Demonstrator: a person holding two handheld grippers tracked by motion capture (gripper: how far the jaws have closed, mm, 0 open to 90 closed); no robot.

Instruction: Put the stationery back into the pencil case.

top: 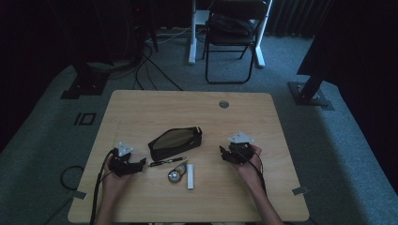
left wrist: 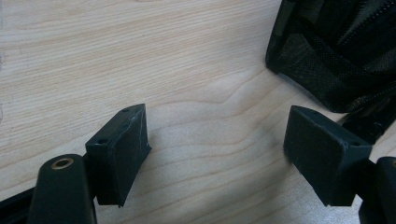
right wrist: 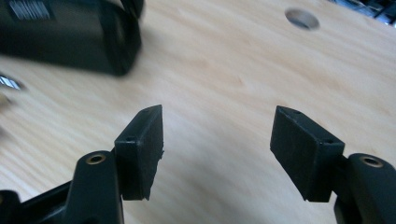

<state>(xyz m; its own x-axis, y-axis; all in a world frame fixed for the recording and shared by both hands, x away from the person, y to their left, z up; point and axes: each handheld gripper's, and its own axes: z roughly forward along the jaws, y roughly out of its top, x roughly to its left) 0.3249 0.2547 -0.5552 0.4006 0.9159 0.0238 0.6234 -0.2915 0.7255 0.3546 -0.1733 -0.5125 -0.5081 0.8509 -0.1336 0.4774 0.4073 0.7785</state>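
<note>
A black zip pouch (top: 175, 142) lies open near the middle of the wooden table (top: 141, 108). In front of it lie a dark pen (top: 167, 161), a round metal object (top: 176, 175) and a white stick-shaped item (top: 190, 176). My left gripper (top: 141, 164) rests low at the pouch's left, open with nothing between its jaws; the pouch's mesh corner (left wrist: 327, 60) lies just beyond its right jaw. My right gripper (top: 223, 153) sits at the pouch's right, open and empty, over bare wood, with the pouch end (right wrist: 70, 37) off to the left.
A round cable hole (top: 224, 104) sits near the table's far edge, and shows as the hole (right wrist: 301, 18) in the right gripper view. A folding chair (top: 233, 33) and desk legs stand on the carpet behind the table. Cables trail off the table's left front.
</note>
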